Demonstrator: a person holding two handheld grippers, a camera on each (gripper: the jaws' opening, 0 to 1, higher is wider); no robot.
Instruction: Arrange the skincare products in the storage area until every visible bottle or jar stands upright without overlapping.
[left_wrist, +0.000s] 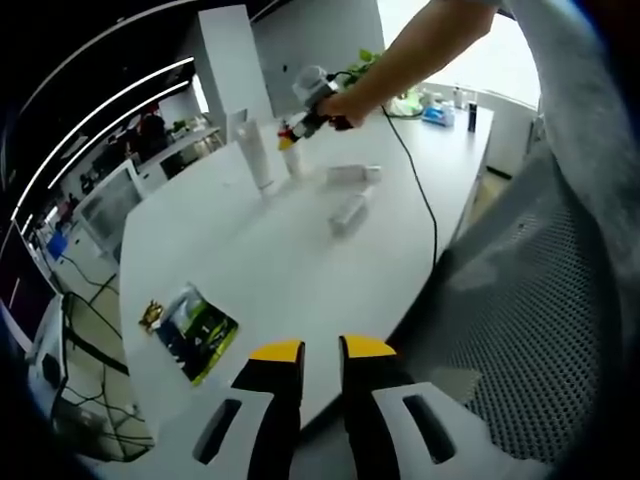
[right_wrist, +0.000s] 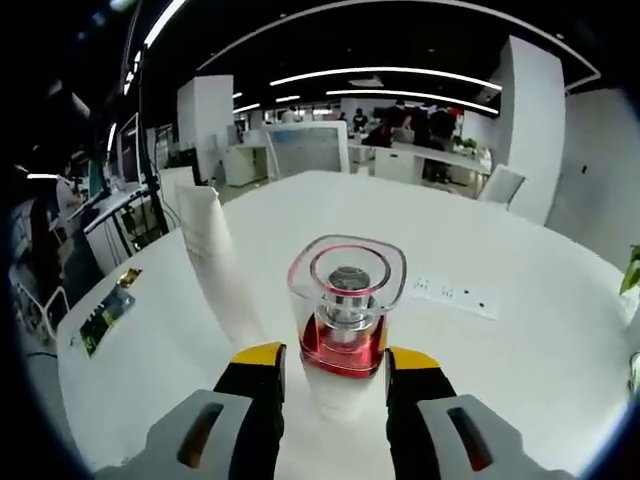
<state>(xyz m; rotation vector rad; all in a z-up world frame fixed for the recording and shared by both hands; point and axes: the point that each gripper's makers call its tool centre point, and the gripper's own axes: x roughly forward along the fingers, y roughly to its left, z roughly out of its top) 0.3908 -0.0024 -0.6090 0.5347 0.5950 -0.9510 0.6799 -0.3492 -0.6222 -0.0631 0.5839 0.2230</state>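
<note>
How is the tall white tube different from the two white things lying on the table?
The tall white tube stands upright; the two white packs lie flat. The tube stands beside the right gripper; the packs lie apart from it, nearer the black cable. All are white and on the white table.

1. The right gripper (right_wrist: 328, 368) has yellow tips, one on each side of a small bottle (right_wrist: 345, 320).
2. The bottle has a clear cap and red inside, and stands up on the white table (right_wrist: 500, 340).
3. The tips look like they touch the bottle, but it is hard to be sure.
4. A tall white tube (right_wrist: 215, 262) stands just beside it.
5. A green packet (right_wrist: 105, 315) lies near the table's edge.
</note>
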